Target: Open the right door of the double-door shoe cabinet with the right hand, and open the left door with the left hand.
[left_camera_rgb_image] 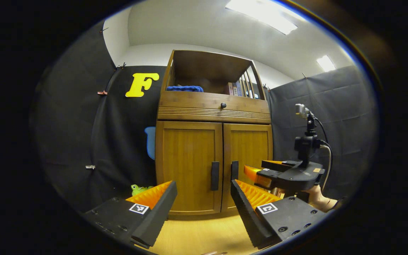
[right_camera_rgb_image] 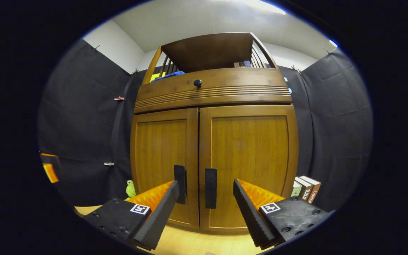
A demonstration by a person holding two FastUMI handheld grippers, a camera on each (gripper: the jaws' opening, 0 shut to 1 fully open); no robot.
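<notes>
The left tongs (left_camera_rgb_image: 204, 209) carry black, ridged wedge fingers with square printed markers and round screws; the right tongs (left_camera_rgb_image: 257, 173) carry a cabled camera mast.

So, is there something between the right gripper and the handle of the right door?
Nothing visible. In the right gripper view the right gripper is open and the right door's handle sits straight ahead between its fingers, with only open space before it. The books stand off to the side of the cabinet, clear of that path.
</notes>
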